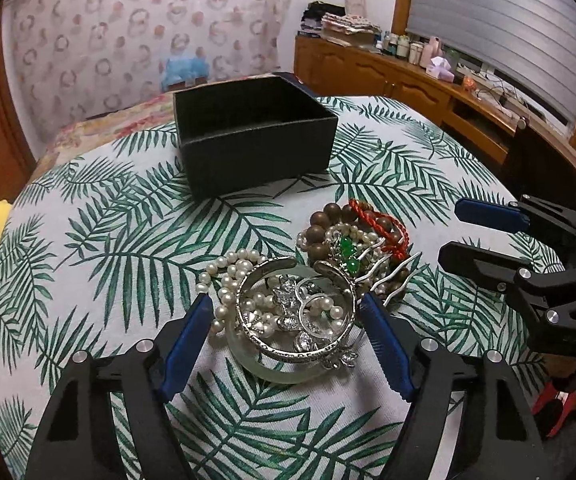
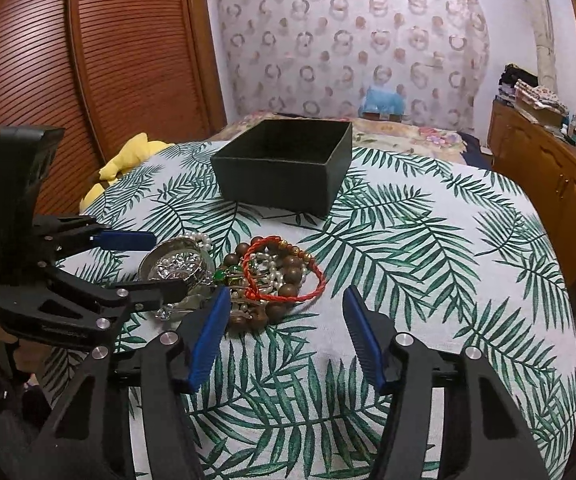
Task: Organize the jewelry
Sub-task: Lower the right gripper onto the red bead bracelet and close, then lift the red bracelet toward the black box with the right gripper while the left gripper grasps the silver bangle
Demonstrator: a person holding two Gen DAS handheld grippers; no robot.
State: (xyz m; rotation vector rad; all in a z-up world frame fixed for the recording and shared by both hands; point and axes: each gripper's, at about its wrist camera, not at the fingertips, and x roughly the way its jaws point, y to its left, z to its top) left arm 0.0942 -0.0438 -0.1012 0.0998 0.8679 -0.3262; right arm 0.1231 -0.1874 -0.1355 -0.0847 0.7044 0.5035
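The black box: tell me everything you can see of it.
The black box is square, lidless and open at the top, seemingly of matte textured card with straight walls. What shows of its inside looks empty. It sits upright and flat on the leaf-print tablecloth, beyond the jewelry pile and apart from it. Neither gripper touches it.

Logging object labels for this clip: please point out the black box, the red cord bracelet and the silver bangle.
black box (image 1: pixel 260 156), left wrist view, on its near outer wall.
red cord bracelet (image 2: pixel 316 270), right wrist view, on the loop's right side.
silver bangle (image 1: pixel 301 354), left wrist view, on its near engraved band.
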